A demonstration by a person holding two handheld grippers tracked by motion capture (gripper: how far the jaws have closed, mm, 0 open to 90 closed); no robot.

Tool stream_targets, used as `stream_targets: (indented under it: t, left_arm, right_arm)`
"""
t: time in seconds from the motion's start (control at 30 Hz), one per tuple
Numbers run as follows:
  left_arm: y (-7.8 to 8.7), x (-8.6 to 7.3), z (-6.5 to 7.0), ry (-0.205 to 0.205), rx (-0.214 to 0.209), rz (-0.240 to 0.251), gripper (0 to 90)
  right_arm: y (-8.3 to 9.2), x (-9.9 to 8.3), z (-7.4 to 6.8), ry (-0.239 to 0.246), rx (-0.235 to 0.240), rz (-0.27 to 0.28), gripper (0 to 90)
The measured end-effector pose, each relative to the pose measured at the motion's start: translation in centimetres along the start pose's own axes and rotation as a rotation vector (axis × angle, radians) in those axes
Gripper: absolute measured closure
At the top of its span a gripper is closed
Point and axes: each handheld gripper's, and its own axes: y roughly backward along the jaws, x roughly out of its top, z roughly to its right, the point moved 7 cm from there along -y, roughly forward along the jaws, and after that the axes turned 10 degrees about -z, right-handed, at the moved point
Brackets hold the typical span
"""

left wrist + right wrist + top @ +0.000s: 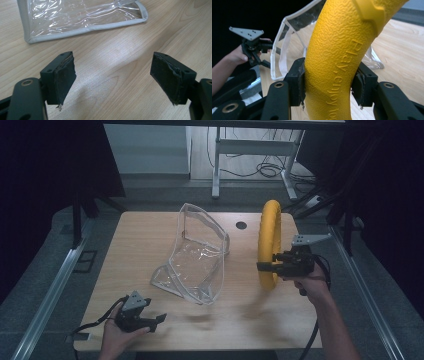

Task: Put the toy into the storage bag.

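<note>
A yellow foam ring (270,242) stands upright on edge at the table's right side, held off the wood by my right gripper (265,266), which is shut on its lower rim. In the right gripper view both pads press the textured yellow ring (337,65) from either side. A clear plastic bag (197,255) with grey piping lies open and partly upright in the middle of the table; its corner shows as the bag (82,17) in the left gripper view. My left gripper (159,321) rests low near the front left edge, open, with bare wood between its pads (63,80).
The wooden table (150,235) has a dark round hole (241,225) at its far edge. Metal rails run along both sides of the table. A desk frame with cables stands on the floor behind.
</note>
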Motion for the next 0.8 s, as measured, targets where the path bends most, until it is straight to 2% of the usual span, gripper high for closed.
stream_targets:
  t: [0.3,0.8]
  left_arm:
    - [0.0,0.0,0.0,-0.004,0.0,-0.002,20.0]
    - [-0.1,0.0,0.0,-0.006,0.0,-0.004,20.0]
  right_arm:
    - [0.3,1.0,-0.9,0.012,0.002,0.05,50.6]
    - [0.3,2.1,-2.1,0.016,0.003,0.094,50.4]
